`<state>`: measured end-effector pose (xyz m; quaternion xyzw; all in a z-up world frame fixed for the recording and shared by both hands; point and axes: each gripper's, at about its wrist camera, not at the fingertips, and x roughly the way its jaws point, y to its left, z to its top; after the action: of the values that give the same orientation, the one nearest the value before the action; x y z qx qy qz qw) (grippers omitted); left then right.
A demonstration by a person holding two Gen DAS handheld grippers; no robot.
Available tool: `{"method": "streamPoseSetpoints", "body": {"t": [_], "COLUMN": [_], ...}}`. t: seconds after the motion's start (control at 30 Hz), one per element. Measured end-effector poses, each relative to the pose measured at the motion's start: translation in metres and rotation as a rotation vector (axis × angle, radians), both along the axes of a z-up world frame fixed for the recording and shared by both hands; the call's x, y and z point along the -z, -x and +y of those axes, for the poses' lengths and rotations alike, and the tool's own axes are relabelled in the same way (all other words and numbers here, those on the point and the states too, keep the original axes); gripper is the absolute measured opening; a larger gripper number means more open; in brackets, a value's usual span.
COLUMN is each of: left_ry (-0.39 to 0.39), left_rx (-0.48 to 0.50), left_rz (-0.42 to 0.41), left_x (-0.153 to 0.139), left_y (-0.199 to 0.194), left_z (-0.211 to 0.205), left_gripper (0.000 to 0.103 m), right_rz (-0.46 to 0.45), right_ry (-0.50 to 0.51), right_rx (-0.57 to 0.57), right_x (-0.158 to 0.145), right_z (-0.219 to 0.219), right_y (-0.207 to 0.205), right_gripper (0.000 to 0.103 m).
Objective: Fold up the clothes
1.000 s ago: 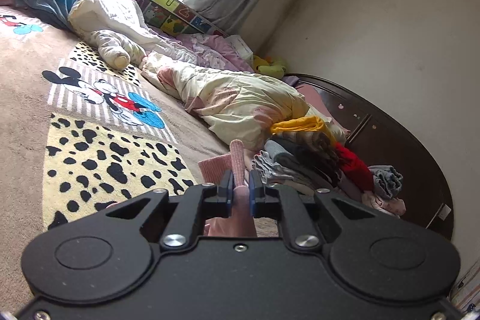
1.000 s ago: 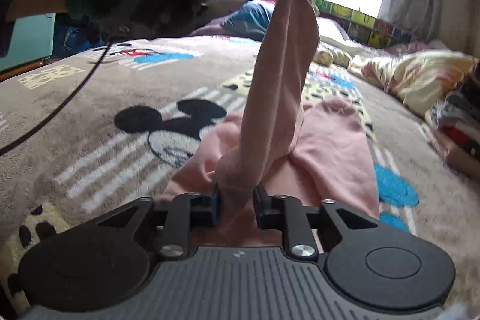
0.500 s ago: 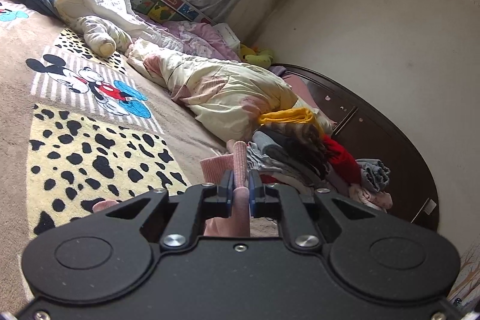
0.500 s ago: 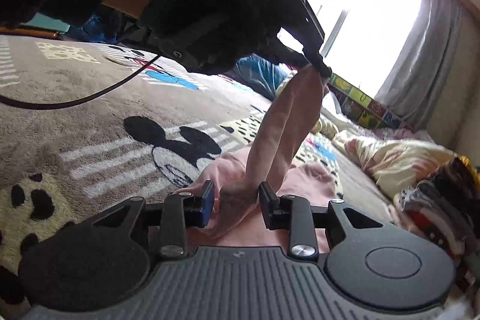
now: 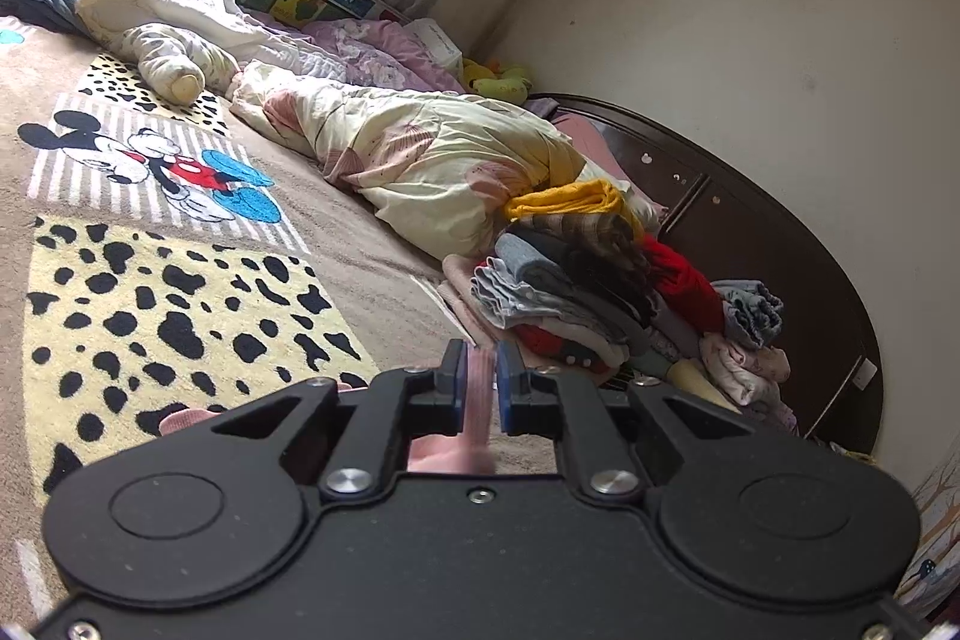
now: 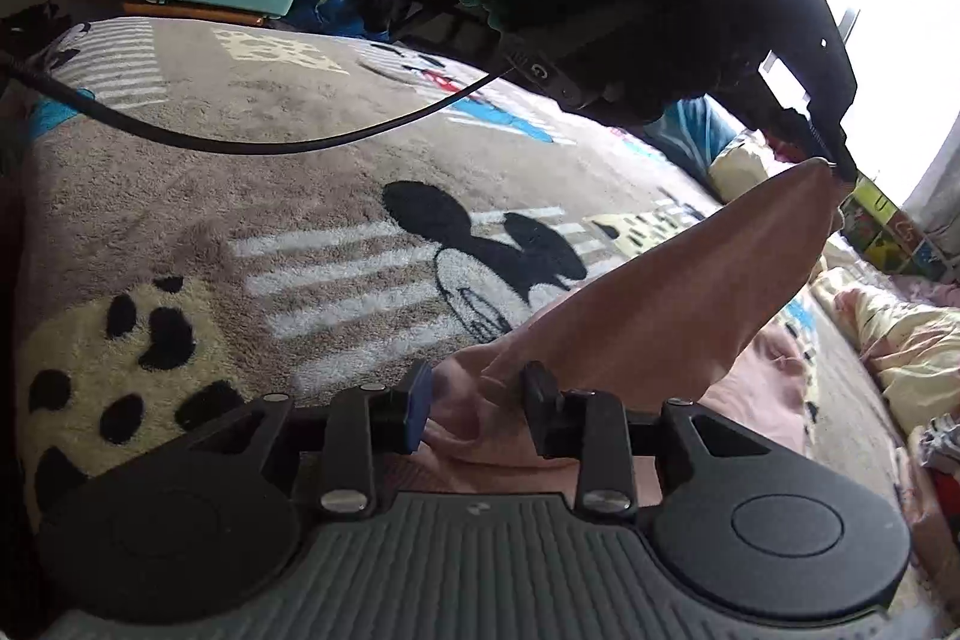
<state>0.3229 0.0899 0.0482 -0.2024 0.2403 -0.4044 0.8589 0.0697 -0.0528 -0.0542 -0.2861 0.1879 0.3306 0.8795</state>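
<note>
A pink garment (image 6: 678,298) lies on the Mickey Mouse blanket (image 6: 336,244), with one part pulled up taut. My left gripper (image 5: 479,388) is shut on a strip of that pink garment (image 5: 477,400). In the right wrist view the left gripper (image 6: 837,166) holds the cloth's raised tip, with the gloved hand behind it. My right gripper (image 6: 477,403) has its jaws apart, with bunched pink cloth lying loosely between them.
A pile of folded clothes (image 5: 588,280) stands at the bed's right side by a dark wooden headboard (image 5: 750,244). A cream quilt (image 5: 432,160) and pillows (image 5: 156,4) lie farther back. A black cable (image 6: 240,136) hangs over the blanket.
My right gripper's jaws have spread wider around the pink cloth. My left gripper has lifted and pulled its end of the garment up and away, so the cloth now slants.
</note>
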Motion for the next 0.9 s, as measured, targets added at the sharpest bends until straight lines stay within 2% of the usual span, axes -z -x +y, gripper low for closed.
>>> {"method": "streamPoseSetpoints", "body": {"t": [0.1, 0.23, 0.27, 0.3, 0.33, 0.43, 0.5, 0.57, 0.6, 0.67, 0.87, 0.9], "left_ry": [-0.05, -0.118, -0.134, -0.151, -0.168, -0.26, -0.367, -0.388, -0.397, -0.342, -0.278, -0.308], "left_rx": [-0.032, -0.075, -0.086, -0.097, -0.108, -0.135, -0.15, -0.201, -0.227, -0.24, -0.265, -0.265], "left_rz": [0.039, 0.091, 0.104, 0.117, 0.13, 0.092, 0.072, 0.123, 0.149, 0.205, 0.273, 0.257], "left_x": [0.011, 0.026, 0.029, 0.033, 0.036, 0.035, 0.041, 0.052, 0.058, 0.067, 0.066, 0.066], "left_y": [-0.002, -0.005, -0.005, -0.006, -0.007, -0.005, -0.005, -0.012, -0.015, -0.019, -0.023, -0.023], "left_z": [0.002, 0.004, 0.005, 0.005, 0.006, -0.01, -0.018, -0.01, -0.007, 0.005, 0.008, 0.005], "left_gripper": [0.008, 0.01, 0.026, 0.052, 0.058, 0.056, 0.02, 0.013, 0.011, 0.009, 0.01, 0.009], "right_rz": [0.042, 0.04, 0.036, 0.032, 0.027, 0.008, -0.027, -0.037, -0.04, -0.049, -0.083, -0.081], "right_ry": [-0.014, -0.017, -0.02, -0.023, -0.023, -0.016, -0.012, -0.016, -0.02, -0.025, -0.025, -0.027], "right_rx": [-0.002, 0.015, 0.02, 0.026, 0.031, 0.043, 0.061, 0.077, 0.083, 0.093, 0.107, 0.111], "right_x": [-0.002, -0.001, -0.001, -0.001, 0.001, 0.003, 0.004, 0.006, 0.007, 0.007, 0.011, 0.011], "right_z": [-0.002, 0.002, 0.003, 0.003, 0.003, 0.004, 0.006, 0.006, 0.005, 0.005, 0.006, 0.006], "right_y": [-0.006, -0.005, -0.004, -0.004, -0.003, 0.0, 0.002, 0.003, 0.004, 0.005, 0.01, 0.01], "right_gripper": [0.035, 0.035, 0.036, 0.036, 0.036, 0.036, 0.04, 0.041, 0.041, 0.041, 0.042, 0.042]}}
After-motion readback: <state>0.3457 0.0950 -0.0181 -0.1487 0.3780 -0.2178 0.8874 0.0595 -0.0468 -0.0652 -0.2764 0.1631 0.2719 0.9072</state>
